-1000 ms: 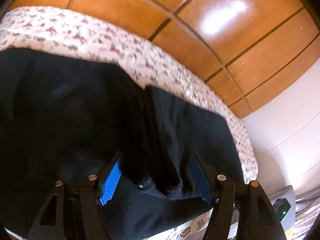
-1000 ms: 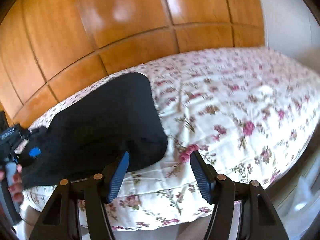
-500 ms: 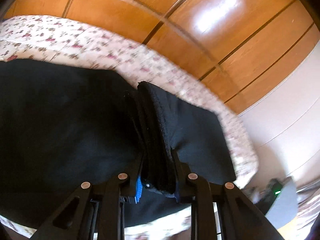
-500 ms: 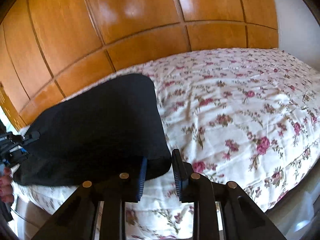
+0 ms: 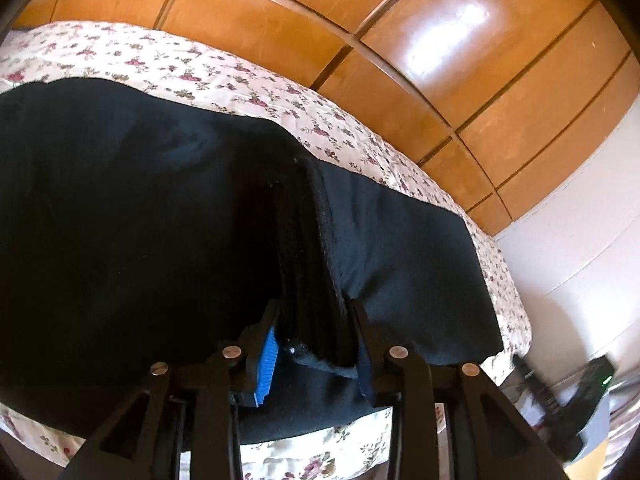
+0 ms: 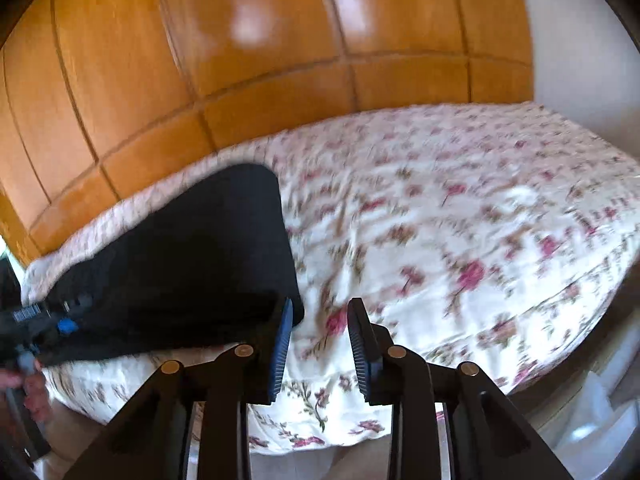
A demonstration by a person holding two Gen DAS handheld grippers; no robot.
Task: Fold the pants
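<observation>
Black pants (image 5: pixel 120 220) lie spread on a floral bedsheet (image 5: pixel 160 64). My left gripper (image 5: pixel 314 344) is shut on a bunched fold of the pants near their front edge; the fabric fills the gap between its blue pads. In the right wrist view the pants (image 6: pixel 192 248) lie at the left, one rounded corner beside my right gripper (image 6: pixel 320 336). That gripper is partly open with nothing between its fingers; only the floral sheet (image 6: pixel 460 240) shows in the gap. The left gripper also shows in the right wrist view at the far left (image 6: pixel 44 320).
Wooden panelled wall (image 5: pixel 360 40) runs behind the bed. A white wall (image 5: pixel 580 240) and a dark device with a green light (image 5: pixel 592 384) are at the right. The bed's front edge (image 6: pixel 320 432) drops just below my right gripper.
My left gripper closed on the pants fold and holds it. My right gripper closed at the pants corner, then opened and shifted right off the fabric.
</observation>
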